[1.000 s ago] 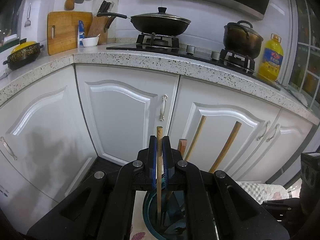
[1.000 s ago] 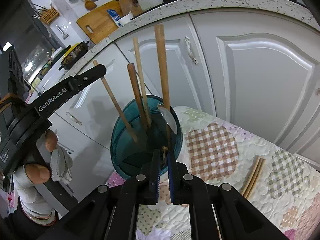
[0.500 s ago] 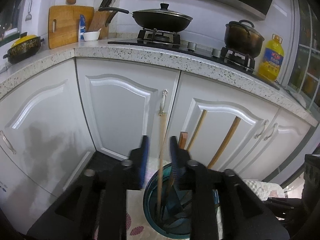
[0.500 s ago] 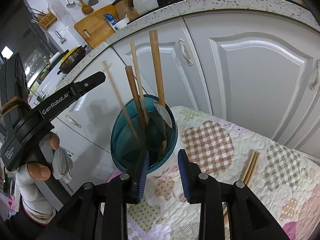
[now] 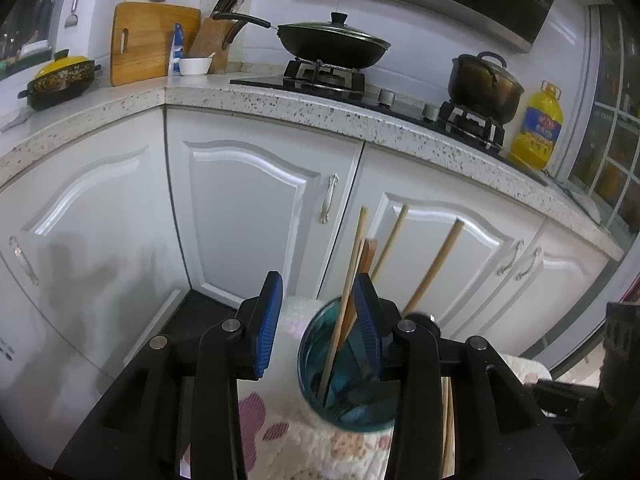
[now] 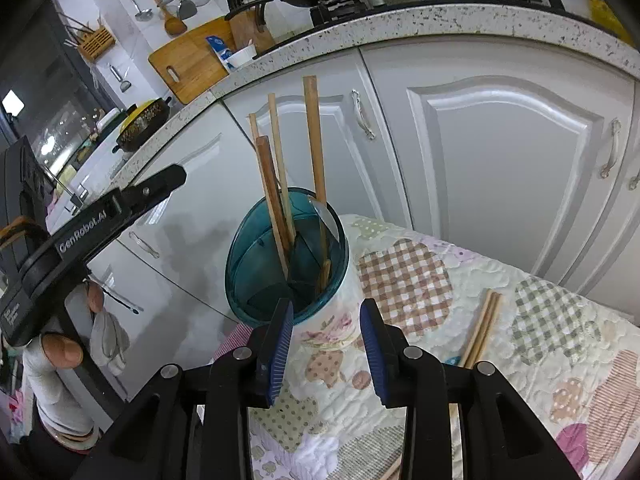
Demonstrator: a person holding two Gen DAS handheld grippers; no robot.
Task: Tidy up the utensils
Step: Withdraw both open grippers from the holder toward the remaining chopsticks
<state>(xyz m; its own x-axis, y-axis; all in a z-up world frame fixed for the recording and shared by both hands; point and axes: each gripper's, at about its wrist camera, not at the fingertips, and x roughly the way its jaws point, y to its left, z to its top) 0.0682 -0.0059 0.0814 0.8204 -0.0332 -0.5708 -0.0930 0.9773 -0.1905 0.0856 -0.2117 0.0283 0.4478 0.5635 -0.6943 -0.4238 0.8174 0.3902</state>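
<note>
Only the right wrist view showed the loose chopsticks [image 6: 482, 328] lying on the quilted cloth [image 6: 552, 320], right of the teal holder [image 6: 256, 276]. Wooden utensils [image 6: 314, 136] stood near-upright in that holder, handles up; their lower ends were hidden inside. Both the left claw [image 5: 318, 320] and right claw [image 6: 326, 344] were opening, gripping nothing.

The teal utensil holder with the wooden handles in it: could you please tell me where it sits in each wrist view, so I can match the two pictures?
Left wrist view: the teal utensil holder sits at bottom centre, partly behind the left gripper's right finger.
Right wrist view: the holder stands at centre, just beyond the right gripper, on the patchwork quilt.
Shared landmark: the wooden cutting board leaning on the counter wall.
</note>
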